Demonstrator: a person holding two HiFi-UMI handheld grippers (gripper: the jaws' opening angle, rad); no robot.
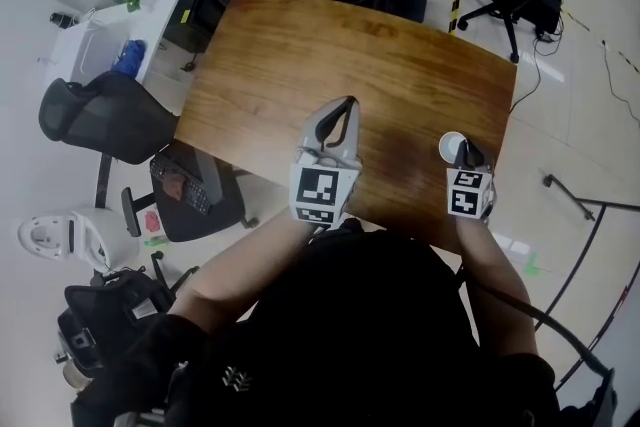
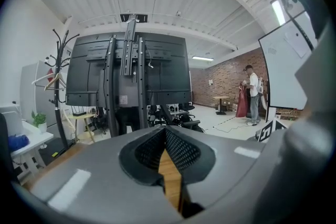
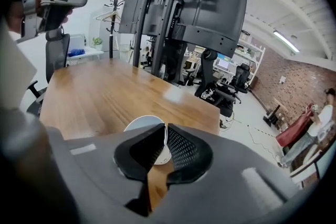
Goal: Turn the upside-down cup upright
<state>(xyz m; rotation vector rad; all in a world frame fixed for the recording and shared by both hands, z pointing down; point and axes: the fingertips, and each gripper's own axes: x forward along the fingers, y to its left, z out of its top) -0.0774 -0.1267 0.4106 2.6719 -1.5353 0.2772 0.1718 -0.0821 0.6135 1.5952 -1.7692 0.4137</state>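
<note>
Because the right gripper [image 3: 161, 129] has its two black, mesh-textured pads [image 3: 181, 147] closed on nothing thicker than the wall of the small white round cup [image 3: 140, 124], one pad on either face of that wall at the rim, the hold looks narrow and easy to lose. A smooth, light wall could pivot or slide out from between the fingertips if the wrist rolls quickly. The cup would then drop onto the brown wooden table [image 3: 100, 89] under the fingers and might roll toward the table's right edge, which lies near on that side. Squeezing harder could dent the rim if the cup is paper or thin plastic, which I cannot tell. Letting go while it leans is the other hazard, since so light a cup could tip over. In the head view its pale round mouth seems to face upward just ahead of the fingertips, though I cannot tell whether its base touches the wood. The left gripper [image 2: 165, 131], well apart to the left of the cup, has its pads pressed together on nothing, so it offers no support. The pads are matte and finely dimpled, set in smooth grey curved shells. The cup is plain with a thin circular rim. The tabletop is glossy and warm-grained with rounded corners. Beyond the fingertips, past its far edge, stand flat black monitor backs on a dark metal stand [image 3: 199, 2].
</note>
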